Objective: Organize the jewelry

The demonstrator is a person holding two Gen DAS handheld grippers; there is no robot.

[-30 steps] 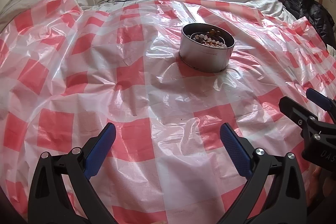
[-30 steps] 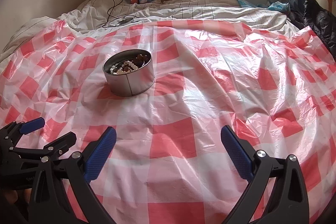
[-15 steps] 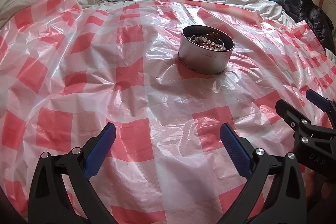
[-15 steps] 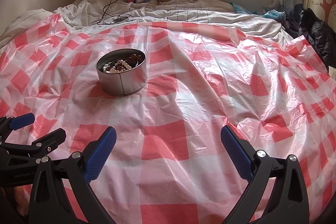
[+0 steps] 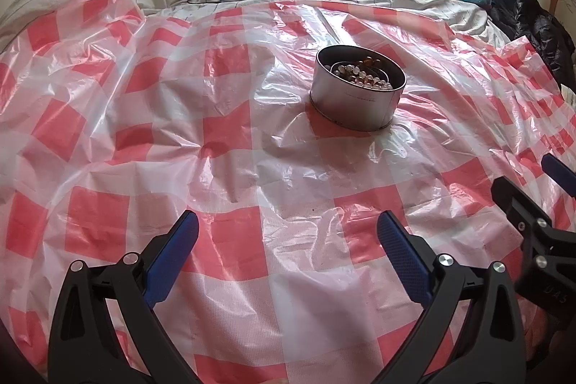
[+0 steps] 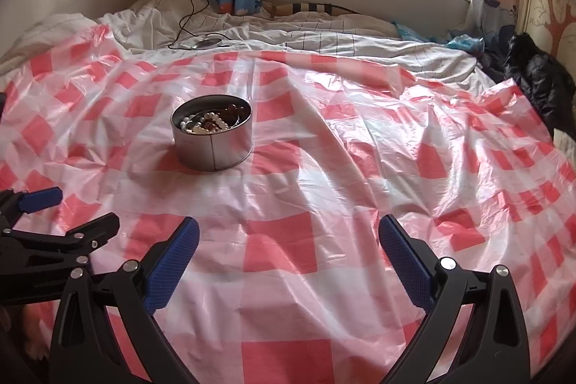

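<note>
Now, tin (image 5: 356, 92): round, silver, lidless, upright on checked plastic sheet (image 5: 230, 168).
Contents: pearl and amber beads (image 6: 210, 122).
Left tool (image 5: 288, 240): spread wide, empty.
Right tool (image 6: 288, 240): spread wide, empty.

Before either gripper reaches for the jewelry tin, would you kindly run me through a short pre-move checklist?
1. Left gripper jaws wide apart, nothing held: ok.
2. Right gripper jaws wide apart, nothing held: ok.
3. Round metal tin upright, lid off: ok.
4. Beaded jewelry reachable from above in the tin: ok.
5. Path over the checkered plastic sheet to the tin unobstructed: ok.
6. Beads tangled together: cannot tell.
</note>
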